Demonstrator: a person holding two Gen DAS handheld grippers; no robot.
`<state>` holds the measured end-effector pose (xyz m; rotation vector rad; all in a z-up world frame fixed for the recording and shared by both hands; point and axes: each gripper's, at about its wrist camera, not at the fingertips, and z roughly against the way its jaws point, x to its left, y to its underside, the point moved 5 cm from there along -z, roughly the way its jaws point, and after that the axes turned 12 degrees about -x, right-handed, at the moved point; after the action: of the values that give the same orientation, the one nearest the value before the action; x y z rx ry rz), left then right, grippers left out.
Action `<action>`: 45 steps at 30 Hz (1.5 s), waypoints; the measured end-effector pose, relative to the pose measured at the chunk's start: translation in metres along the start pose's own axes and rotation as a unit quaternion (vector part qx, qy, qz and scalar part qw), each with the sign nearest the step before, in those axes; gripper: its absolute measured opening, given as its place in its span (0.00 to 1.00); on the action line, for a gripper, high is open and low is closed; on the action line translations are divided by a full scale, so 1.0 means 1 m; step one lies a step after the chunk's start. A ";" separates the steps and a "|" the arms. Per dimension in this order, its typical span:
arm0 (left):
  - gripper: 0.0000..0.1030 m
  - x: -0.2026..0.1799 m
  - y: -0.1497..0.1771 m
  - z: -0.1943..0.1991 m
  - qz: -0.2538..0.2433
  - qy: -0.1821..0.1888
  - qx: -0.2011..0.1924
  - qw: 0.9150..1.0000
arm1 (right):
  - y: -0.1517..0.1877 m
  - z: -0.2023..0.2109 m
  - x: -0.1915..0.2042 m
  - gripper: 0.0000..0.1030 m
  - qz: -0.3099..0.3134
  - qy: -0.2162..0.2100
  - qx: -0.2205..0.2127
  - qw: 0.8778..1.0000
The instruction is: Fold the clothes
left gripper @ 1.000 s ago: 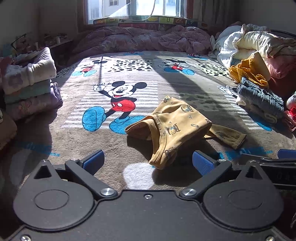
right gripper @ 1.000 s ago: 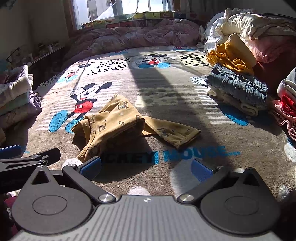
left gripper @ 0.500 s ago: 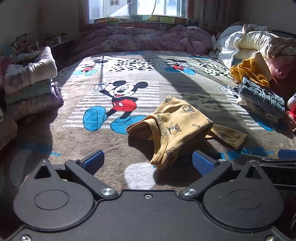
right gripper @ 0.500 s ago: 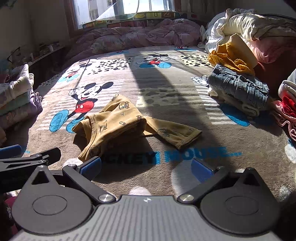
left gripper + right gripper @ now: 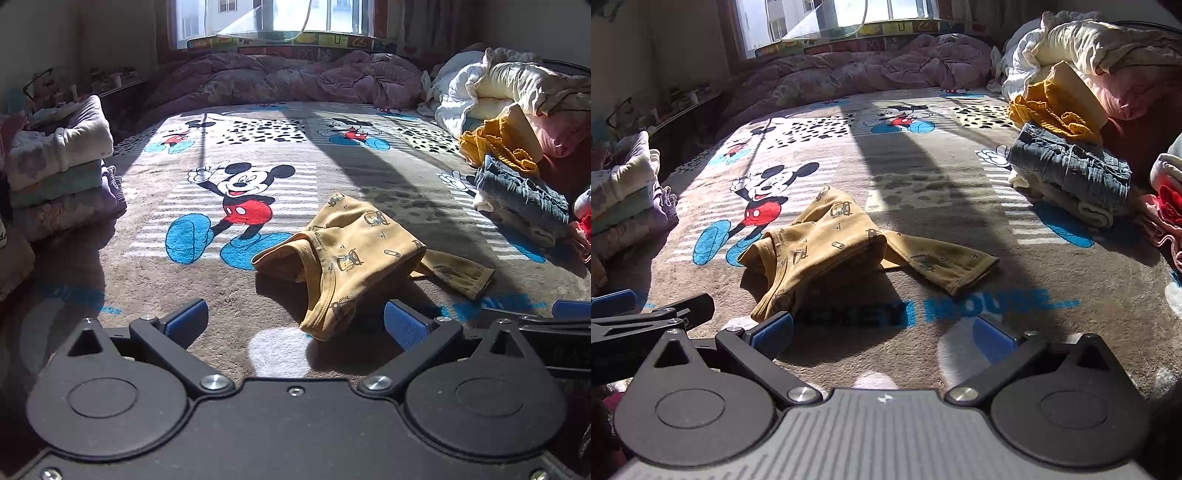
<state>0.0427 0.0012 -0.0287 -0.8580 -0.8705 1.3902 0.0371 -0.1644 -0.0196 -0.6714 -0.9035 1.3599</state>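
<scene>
A small mustard-yellow printed shirt (image 5: pixel 354 251) lies crumpled on the Mickey Mouse blanket (image 5: pixel 236 155), one sleeve stretched to the right; it also shows in the right wrist view (image 5: pixel 827 240). My left gripper (image 5: pixel 295 323) is open and empty, just short of the shirt's near hem. My right gripper (image 5: pixel 882 334) is open and empty, near the blanket in front of the shirt and its sleeve (image 5: pixel 945 262). Each gripper shows at the edge of the other's view.
A stack of folded clothes (image 5: pixel 62 173) stands at the left. At the right lie folded denim (image 5: pixel 524 199), a mustard knit (image 5: pixel 495 144) and a heap of bedding (image 5: pixel 509 85). A pink quilt (image 5: pixel 295 81) lies bunched under the window.
Both views have crept slightly forward and down towards the shirt. The shirt has not moved and both grippers stay open.
</scene>
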 end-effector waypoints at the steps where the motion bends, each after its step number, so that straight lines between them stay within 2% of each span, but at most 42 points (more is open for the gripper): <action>1: 1.00 0.000 0.000 0.000 0.000 0.000 0.000 1.000 | 0.000 0.000 0.000 0.99 0.000 0.000 0.000 1.000; 14: 1.00 0.000 0.001 -0.002 -0.006 -0.007 0.003 1.000 | 0.003 -0.002 -0.001 0.99 -0.002 -0.009 -0.002 1.000; 23: 1.00 0.003 0.006 -0.016 0.018 0.020 0.015 1.000 | 0.011 -0.011 -0.009 0.99 -0.024 -0.033 -0.013 0.999; 27: 1.00 0.012 0.010 -0.029 0.045 0.026 0.012 0.999 | 0.018 -0.019 -0.012 0.99 -0.028 -0.045 -0.029 0.998; 31: 1.00 0.021 0.012 -0.042 0.055 0.016 -0.014 0.998 | 0.027 -0.028 -0.015 0.99 -0.034 -0.058 -0.059 0.996; 35: 1.00 0.030 0.018 -0.067 0.046 0.009 0.023 0.999 | 0.040 -0.041 -0.018 0.99 -0.040 -0.078 -0.092 0.992; 39: 0.99 0.035 0.018 -0.086 0.040 0.010 0.022 0.999 | 0.050 -0.053 -0.019 0.99 -0.052 -0.108 -0.091 0.989; 42: 0.97 0.037 0.014 -0.099 0.023 0.002 0.012 1.000 | 0.057 -0.063 -0.019 0.99 -0.061 -0.125 -0.076 0.987; 45: 0.87 0.045 0.009 -0.114 0.014 -0.003 0.008 1.000 | 0.063 -0.072 -0.023 0.99 -0.090 -0.137 -0.064 0.984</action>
<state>0.1410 0.0466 -0.0868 -0.8568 -0.8542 1.4230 0.0659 -0.1729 -0.1134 -0.4923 -1.2502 1.2564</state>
